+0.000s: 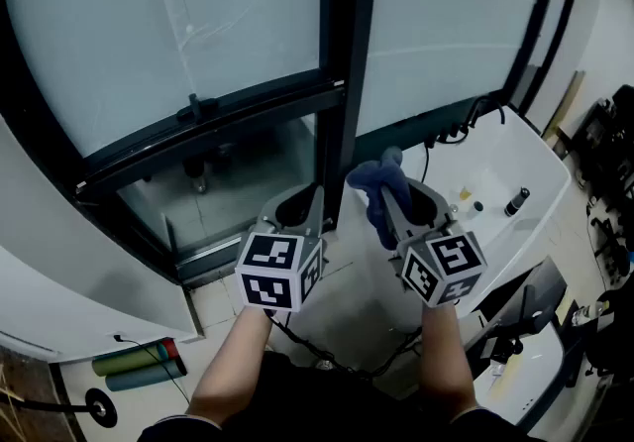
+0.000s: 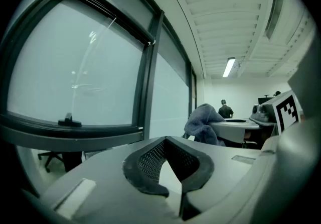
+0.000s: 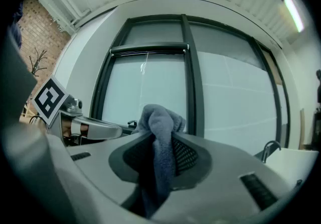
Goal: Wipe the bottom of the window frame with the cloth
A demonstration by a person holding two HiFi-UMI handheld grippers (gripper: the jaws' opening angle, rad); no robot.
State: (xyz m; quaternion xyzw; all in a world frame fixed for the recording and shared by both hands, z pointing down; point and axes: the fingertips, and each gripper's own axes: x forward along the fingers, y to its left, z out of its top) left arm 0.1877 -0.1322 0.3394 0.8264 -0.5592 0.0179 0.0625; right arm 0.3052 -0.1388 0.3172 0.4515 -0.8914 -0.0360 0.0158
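I note one grey-blue cloth [image 3: 158,117], bunched and drooping, clamped between the jaws of the right gripper [image 1: 394,200] close to the centre post of the dark window frame [image 1: 342,83]. The left gripper [image 2: 166,138] is clenched on nothing. I count two frosted panes and one white sink [image 1: 540,148].

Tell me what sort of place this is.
Probably an office or lab workroom: a large dark-framed window, a white sink beside it, and a ceiling strip light farther back.

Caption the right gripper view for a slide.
Right gripper shut on a blue cloth, facing the dark-framed window.
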